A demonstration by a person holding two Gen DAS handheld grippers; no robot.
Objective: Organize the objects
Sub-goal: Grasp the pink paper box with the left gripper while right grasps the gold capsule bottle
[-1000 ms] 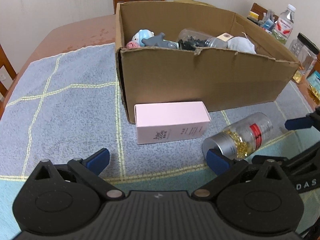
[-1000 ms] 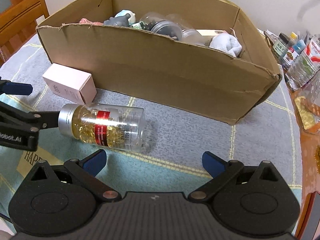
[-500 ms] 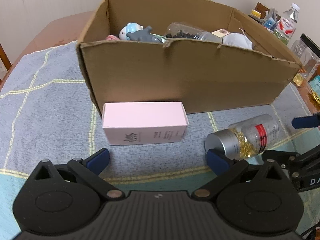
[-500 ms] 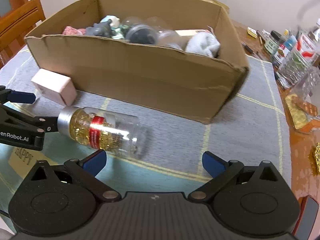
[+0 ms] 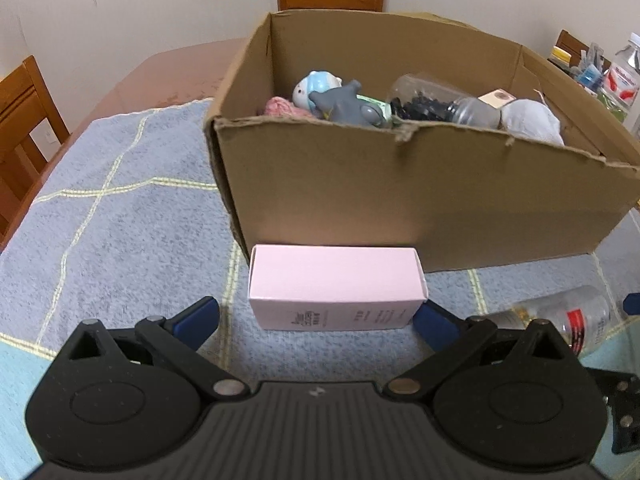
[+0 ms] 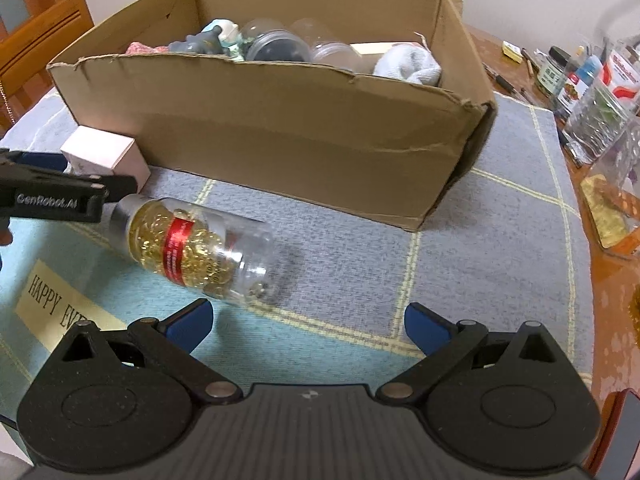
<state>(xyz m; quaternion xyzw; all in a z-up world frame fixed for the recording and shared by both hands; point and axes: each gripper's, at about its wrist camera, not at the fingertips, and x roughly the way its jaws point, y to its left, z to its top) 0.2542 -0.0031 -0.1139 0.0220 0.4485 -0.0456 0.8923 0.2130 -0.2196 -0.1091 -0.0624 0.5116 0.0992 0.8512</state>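
Right, the pink carton (image 5: 336,286) lies flat against the cardboard box (image 5: 420,200), between my left gripper's (image 5: 316,318) wide-spread fingers. The box holds toys, a jar, a sock. My right gripper (image 6: 306,322) gapes empty near the toppled capsule bottle (image 6: 200,250) on the cloth.

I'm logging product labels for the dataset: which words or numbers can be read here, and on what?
"GenRobot.AI": side of the left tool, in the right wrist view.
"HAPPY EVE", cut off: cream patch on the tablecloth.
Pink box: dark print, too small to read.
Capsule bottle: red label and printed digits, blurred.
Jars and bottles at the table's far right: labels unreadable.
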